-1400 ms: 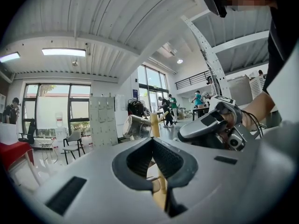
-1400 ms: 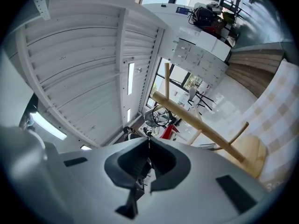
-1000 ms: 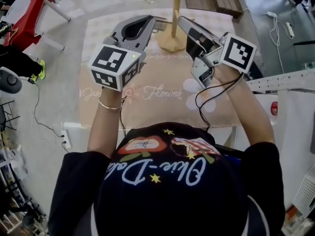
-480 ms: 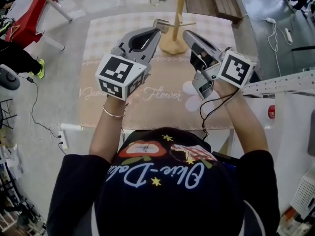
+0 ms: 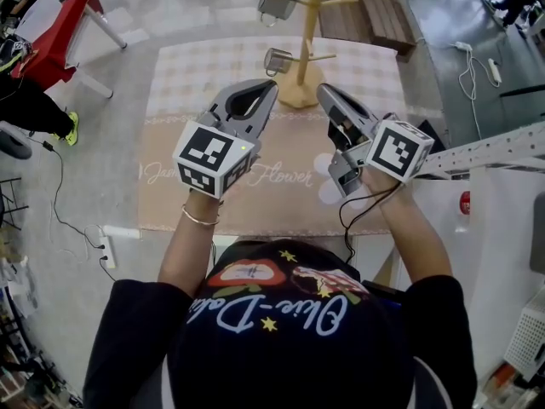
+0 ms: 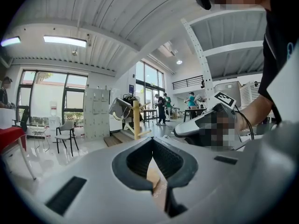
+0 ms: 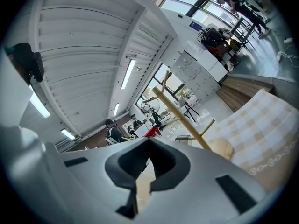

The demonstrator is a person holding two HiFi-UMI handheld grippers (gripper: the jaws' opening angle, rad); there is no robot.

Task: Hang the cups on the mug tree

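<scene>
Left hand-held gripper (image 5: 271, 89): I held its jaws together, empty.
Right hand-held gripper (image 5: 324, 93): likewise together, empty.
Cups (image 5: 278, 60): I saw two hanging on the mug tree (image 5: 310, 34).

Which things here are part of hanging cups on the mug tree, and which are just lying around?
For the job: mug tree; upper cup and lower cup, both hung; left gripper; right gripper, both shut, empty.

Lying about: red table; power strip; wooden bench; white cable.
</scene>
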